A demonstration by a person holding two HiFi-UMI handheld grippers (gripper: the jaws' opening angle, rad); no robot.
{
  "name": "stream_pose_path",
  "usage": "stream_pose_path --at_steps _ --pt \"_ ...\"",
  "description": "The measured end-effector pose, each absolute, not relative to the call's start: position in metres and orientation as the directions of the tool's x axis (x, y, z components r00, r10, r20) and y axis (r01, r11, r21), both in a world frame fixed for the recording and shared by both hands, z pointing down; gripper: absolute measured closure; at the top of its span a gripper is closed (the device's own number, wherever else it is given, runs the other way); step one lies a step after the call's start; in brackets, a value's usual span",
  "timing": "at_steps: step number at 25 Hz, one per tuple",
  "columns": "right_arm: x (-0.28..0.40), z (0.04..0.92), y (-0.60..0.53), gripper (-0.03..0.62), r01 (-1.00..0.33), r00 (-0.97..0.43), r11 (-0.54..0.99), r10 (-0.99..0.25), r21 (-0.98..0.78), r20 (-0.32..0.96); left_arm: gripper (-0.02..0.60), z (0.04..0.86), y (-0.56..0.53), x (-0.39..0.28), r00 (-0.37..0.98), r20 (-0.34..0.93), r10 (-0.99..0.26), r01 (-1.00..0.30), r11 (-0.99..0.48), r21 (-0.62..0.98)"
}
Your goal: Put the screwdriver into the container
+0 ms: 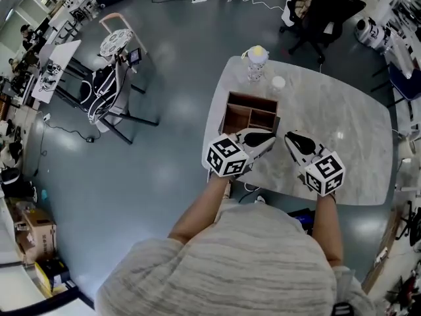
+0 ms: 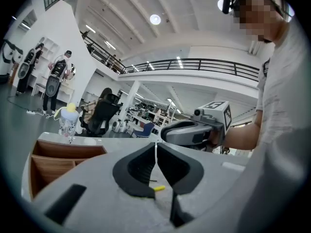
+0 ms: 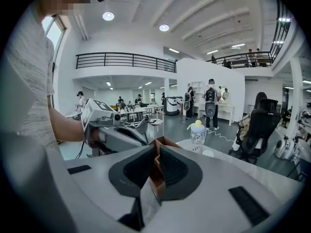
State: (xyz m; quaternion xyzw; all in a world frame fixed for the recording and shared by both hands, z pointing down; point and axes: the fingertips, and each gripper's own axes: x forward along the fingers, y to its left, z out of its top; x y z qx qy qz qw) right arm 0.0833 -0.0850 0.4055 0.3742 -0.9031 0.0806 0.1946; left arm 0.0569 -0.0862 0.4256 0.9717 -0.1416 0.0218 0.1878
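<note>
The wooden container (image 1: 248, 112) with its compartments stands on the marble table (image 1: 348, 120); it is low at the left of the left gripper view (image 2: 53, 155) and shows behind the jaws in the right gripper view (image 3: 160, 142). My left gripper (image 1: 270, 137) and right gripper (image 1: 290, 137) hover side by side just in front of the container, tips close together. Both have their jaws pressed together with nothing between them. No screwdriver is recognisable in any view. A small yellow bit (image 2: 159, 188) shows under the left jaws; what it is I cannot tell.
A clear bottle with a yellow top (image 1: 256, 60) and a small white lid (image 1: 278, 82) stand at the table's far edge behind the container. A black office chair (image 1: 322, 15) and a stool (image 1: 118, 41) stand on the floor beyond.
</note>
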Motion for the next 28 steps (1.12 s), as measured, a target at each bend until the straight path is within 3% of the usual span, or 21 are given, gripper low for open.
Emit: stream_pose_path --at_steps 8,17,21,28 --pt "0.126 0.426 -0.113 0.580 -0.837 -0.434 0.542 -0.745 0.081 0.506 0.558 0.433 -0.108 0.067 0.991 0.109 -0.077 -0.115 -0.910 0.398" --pt "0.201 0.444 -0.090 0.580 -0.880 -0.292 0.453 -0.753 0.142 0.590 0.557 0.432 -0.078 0.137 0.986 0.139 0.092 0.029 -0.914 0.404" --pt "0.222 0.457 -0.086 0.580 -0.867 -0.323 0.484 -0.723 0.114 0.611 0.557 0.447 -0.072 0.167 0.980 0.185 0.079 -0.005 -0.911 0.412" --pt "0.253 0.486 -0.091 0.579 -0.786 -0.420 0.614 -0.609 0.065 0.673 0.557 0.449 -0.065 0.206 0.987 0.158 -0.030 -0.100 -0.881 0.462"
